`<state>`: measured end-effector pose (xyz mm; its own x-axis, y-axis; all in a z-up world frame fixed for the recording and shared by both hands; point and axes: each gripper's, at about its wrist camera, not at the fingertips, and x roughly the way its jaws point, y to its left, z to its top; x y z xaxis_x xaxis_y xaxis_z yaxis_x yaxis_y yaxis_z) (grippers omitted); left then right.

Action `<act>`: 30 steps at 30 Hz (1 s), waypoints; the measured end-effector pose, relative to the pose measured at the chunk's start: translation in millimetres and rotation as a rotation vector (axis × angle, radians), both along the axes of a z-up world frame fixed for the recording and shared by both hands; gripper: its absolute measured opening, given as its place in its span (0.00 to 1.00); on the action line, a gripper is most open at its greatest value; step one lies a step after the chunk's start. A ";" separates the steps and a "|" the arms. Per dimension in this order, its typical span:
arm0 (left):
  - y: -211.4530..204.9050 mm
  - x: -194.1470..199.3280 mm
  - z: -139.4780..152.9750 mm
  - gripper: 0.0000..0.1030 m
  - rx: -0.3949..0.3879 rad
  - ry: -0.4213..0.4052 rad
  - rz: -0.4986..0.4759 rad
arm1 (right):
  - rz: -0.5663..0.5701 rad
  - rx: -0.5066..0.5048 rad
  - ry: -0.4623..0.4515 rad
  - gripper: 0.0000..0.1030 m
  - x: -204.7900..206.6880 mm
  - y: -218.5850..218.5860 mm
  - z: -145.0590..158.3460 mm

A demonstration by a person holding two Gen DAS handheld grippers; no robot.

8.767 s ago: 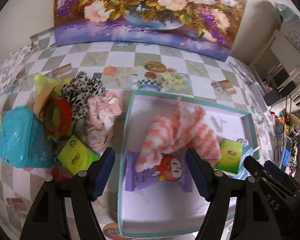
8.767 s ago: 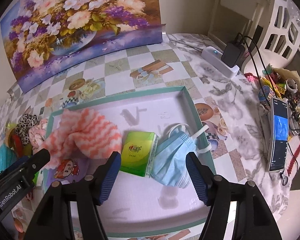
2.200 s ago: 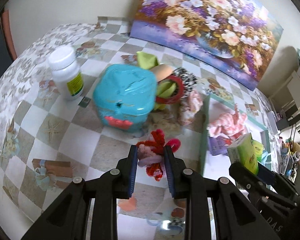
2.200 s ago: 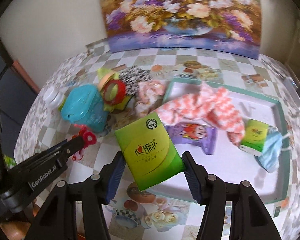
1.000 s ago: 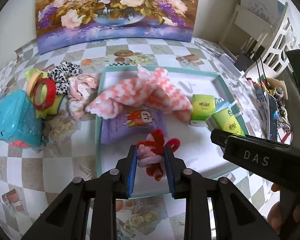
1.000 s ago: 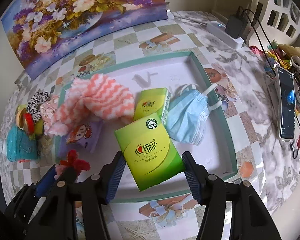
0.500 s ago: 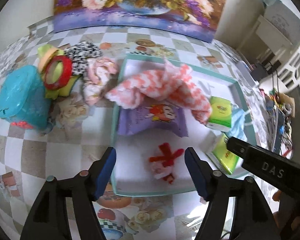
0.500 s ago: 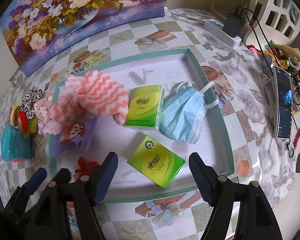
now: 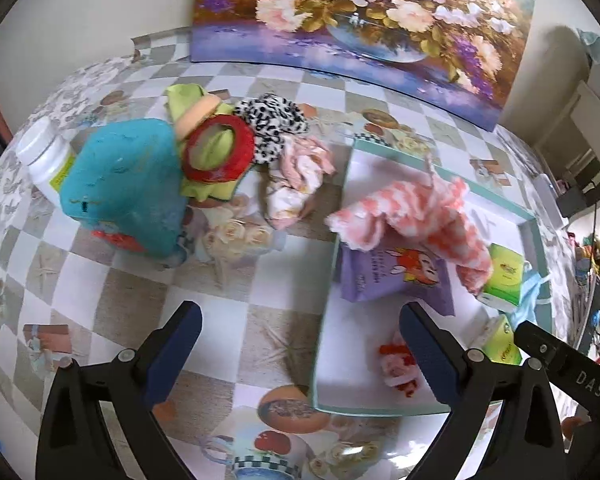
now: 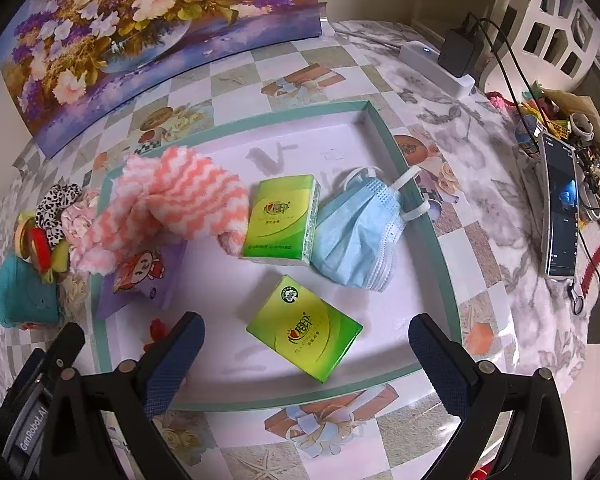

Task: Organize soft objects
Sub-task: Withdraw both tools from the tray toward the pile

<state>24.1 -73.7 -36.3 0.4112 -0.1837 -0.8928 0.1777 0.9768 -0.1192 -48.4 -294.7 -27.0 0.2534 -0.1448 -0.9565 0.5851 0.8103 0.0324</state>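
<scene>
Above the teal-rimmed tray (image 10: 384, 128), both grippers point steeply down, jaws opening and empty.

Low in the right wrist frame, the right gripper (image 10: 306, 350) spreads over a glossy green tissue pack (image 10: 303, 328) lying flat on the tray floor, untouched. The left gripper (image 9: 300, 344) straddles the tray's left rim, a fuzzy red-and-pink toy (image 9: 398, 364) beside its right finger. Farther up lie a purple packet (image 10: 144, 276), a fluffy pink-striped cloth (image 10: 172, 204), a second tissue pack (image 10: 280, 220) and a pleated blue mask (image 10: 360, 236). Beyond, on the checkered tablecloth (image 9: 100, 280), a flower painting (image 10: 140, 32) leans on the wall.
</scene>
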 end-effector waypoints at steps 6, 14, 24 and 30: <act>4.6 3.2 3.7 0.97 0.019 -0.021 0.021 | 0.029 -0.015 0.002 1.00 3.6 8.0 1.4; 20.3 8.1 11.5 0.97 0.048 -0.052 0.081 | 0.095 0.016 -0.032 1.00 10.9 25.8 5.3; 26.4 15.8 16.9 0.97 0.030 -0.038 0.085 | 0.099 -0.009 -0.037 1.00 12.9 30.2 9.3; 14.0 28.0 18.3 0.97 0.096 -0.020 0.012 | 0.122 -0.015 -0.046 1.00 20.2 33.9 11.3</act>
